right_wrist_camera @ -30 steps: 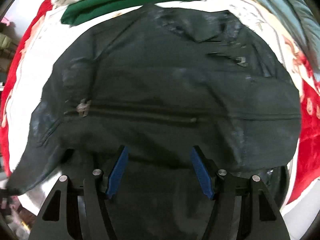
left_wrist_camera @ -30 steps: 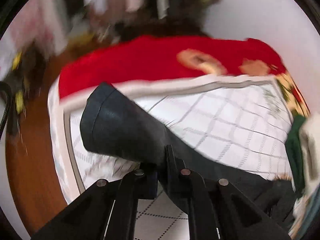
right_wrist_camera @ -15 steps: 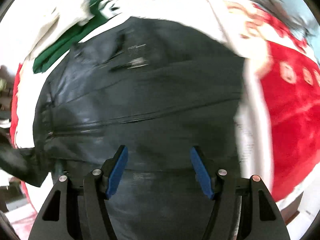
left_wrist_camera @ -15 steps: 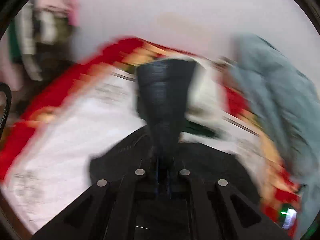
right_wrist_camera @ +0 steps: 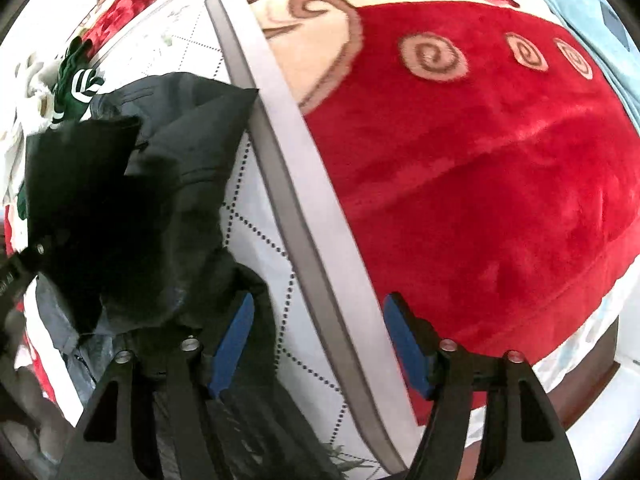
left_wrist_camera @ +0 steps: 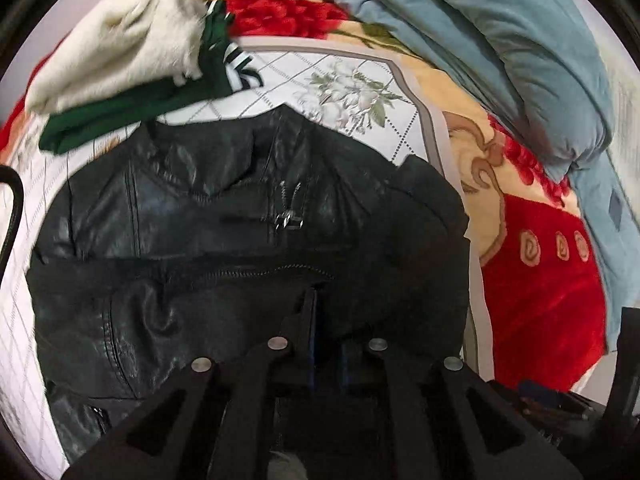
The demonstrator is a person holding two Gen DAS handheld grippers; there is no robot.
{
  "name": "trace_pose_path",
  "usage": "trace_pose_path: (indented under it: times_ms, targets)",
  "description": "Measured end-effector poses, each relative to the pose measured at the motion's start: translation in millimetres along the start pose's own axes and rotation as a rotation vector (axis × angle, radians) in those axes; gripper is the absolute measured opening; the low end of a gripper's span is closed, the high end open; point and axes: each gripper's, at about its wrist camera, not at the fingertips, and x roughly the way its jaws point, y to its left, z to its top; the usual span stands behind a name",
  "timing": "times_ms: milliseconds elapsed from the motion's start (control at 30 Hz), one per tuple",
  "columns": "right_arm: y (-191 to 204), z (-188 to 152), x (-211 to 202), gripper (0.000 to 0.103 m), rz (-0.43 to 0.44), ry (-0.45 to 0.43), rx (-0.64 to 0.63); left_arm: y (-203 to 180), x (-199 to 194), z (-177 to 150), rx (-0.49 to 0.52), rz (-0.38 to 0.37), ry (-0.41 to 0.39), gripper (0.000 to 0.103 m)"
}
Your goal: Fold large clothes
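Note:
A black leather jacket [left_wrist_camera: 224, 216] lies on a white quilted bed cover [left_wrist_camera: 344, 80], front up, with a zip across it. My left gripper [left_wrist_camera: 326, 320] is shut on a fold of the jacket's black sleeve, held low over the jacket's front. In the right wrist view the jacket [right_wrist_camera: 132, 200] lies bunched at the left. My right gripper [right_wrist_camera: 320, 332] is open and empty, above the white cover [right_wrist_camera: 256, 248] just right of the jacket.
A green garment [left_wrist_camera: 120, 112] and a cream fleece [left_wrist_camera: 112, 40] lie beyond the jacket. A blue duvet [left_wrist_camera: 520, 48] is piled at the right. A red patterned blanket [right_wrist_camera: 480, 160] covers the bed's right side, down to its edge.
My left gripper has carried the sleeve across and down onto the jacket's front. My right gripper, open throughout, has swung right, off the jacket and over the white cover and red blanket.

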Motion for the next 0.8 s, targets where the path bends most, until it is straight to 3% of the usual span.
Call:
trace_pose_path:
  times_ms: [33, 100, 133, 167, 300, 367, 467, 533, 600, 633, 700, 800]
  targets:
    - [-3, 1, -1, 0.077, 0.005, 0.001, 0.003, -1, -3, 0, -0.017, -0.004, 0.002, 0.014]
    - [-9, 5, -2, 0.077, 0.023, 0.009, 0.012, 1, -12, 0, -0.047, -0.020, 0.010, 0.050]
    - [-11, 8, -3, 0.077, 0.032, 0.013, 0.017, 7, -16, -1, -0.062, -0.019, 0.013, 0.096]
    - [-12, 12, -5, 0.077, 0.046, 0.014, 0.023, 11, -17, -6, -0.075, -0.021, 0.004, 0.103]
    - [-5, 26, -15, 0.077, 0.108, 0.003, 0.026, 43, -38, -19, -0.137, 0.019, -0.010, 0.103]
    - [3, 31, -21, 0.077, 0.163, -0.001, 0.024, 68, -54, -28, -0.183, 0.087, -0.039, 0.103]
    - [27, 38, -19, 0.077, 0.247, 0.006, -0.007, 115, -64, -39, -0.244, 0.287, -0.060, 0.103]
    - [47, 43, -11, 0.077, 0.259, 0.026, -0.040, 151, -49, -44, -0.278, 0.460, -0.013, 0.103]
    - [69, 46, 7, 0.077, 0.213, 0.054, -0.088, 182, -30, -47, -0.302, 0.599, 0.026, 0.103]
    - [76, 50, 19, 0.077, 0.139, 0.073, -0.105, 194, -20, -48, -0.307, 0.648, 0.046, 0.103]
    - [78, 52, 34, 0.077, 0.078, 0.093, -0.112, 217, -1, -47, -0.329, 0.659, 0.079, 0.103]
    - [70, 56, 50, 0.077, 0.107, 0.126, -0.087, 218, 8, -43, -0.331, 0.656, 0.076, 0.103]
